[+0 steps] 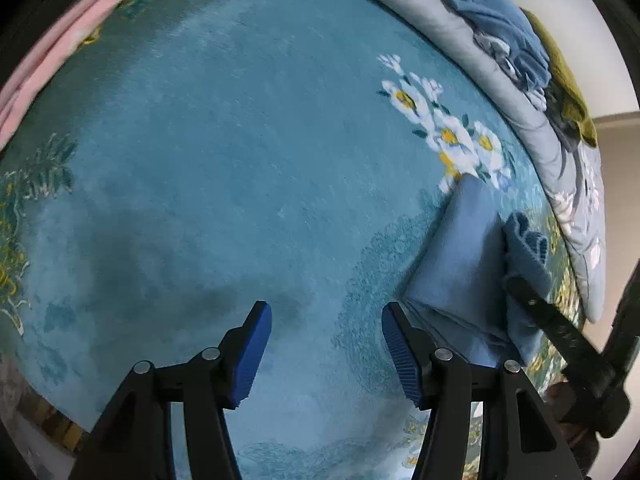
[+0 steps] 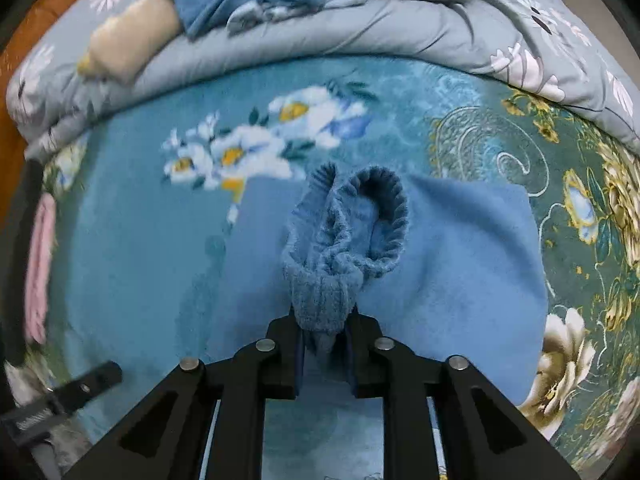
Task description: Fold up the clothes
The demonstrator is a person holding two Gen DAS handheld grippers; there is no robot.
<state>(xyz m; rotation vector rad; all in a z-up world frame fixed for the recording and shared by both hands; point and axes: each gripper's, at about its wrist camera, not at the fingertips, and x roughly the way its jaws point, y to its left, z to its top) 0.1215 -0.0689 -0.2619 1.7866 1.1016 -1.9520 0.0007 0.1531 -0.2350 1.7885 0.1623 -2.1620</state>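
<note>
Clamped in the right gripper (image 2: 325, 354) is the ribbed cuff (image 2: 320, 300) of one light-blue fleece garment (image 2: 460, 264), which lies folded on the teal floral blanket (image 1: 208, 168). Only the right view shows the cuff's loop. Left gripper (image 1: 326, 354) hangs spread, empty. Heaped on the grey floral quilt (image 2: 360, 40) are other clothes.

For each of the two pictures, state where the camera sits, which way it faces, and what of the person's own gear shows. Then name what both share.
Left wrist: on the left gripper, facing down at the teal blanket; jaws open, empty.
Right wrist: on the right gripper, facing down; jaws shut on the blue garment's ribbed cuff.
Shared: blanket, blue garment, pink cloth, grey floral quilt.
</note>
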